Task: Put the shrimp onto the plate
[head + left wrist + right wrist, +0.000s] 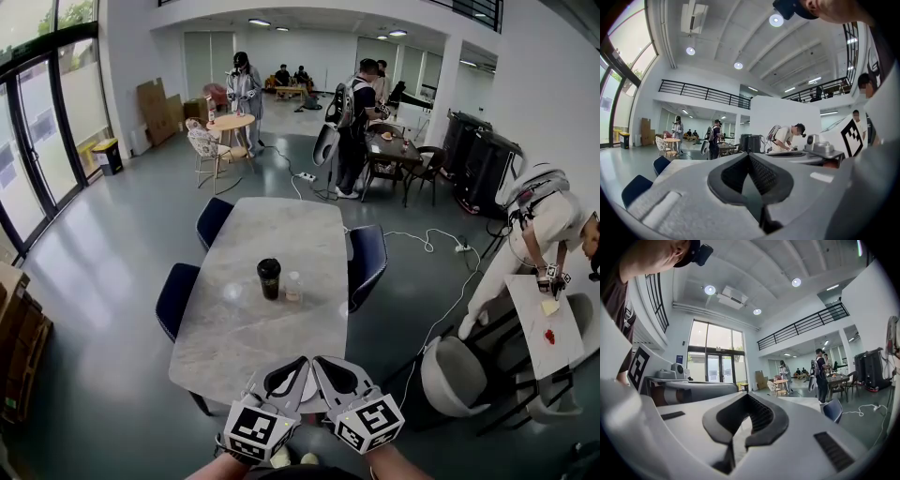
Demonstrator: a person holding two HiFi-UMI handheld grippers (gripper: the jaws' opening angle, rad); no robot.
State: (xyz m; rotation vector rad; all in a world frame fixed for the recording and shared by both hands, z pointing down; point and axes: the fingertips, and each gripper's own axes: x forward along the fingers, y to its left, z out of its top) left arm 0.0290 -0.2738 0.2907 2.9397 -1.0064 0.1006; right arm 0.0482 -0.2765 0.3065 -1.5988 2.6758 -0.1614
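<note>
My left tongs (302, 364) and right tongs (319, 364) sit clenched, empty, over the surface (239, 328); I see no shrimp (nor plate), so groping could topple the dark cup (269, 278).

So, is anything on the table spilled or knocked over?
No, nothing stands out. The dark cup and the small clear cup beside it both stand upright on the table, and I see no spill around them.
</note>
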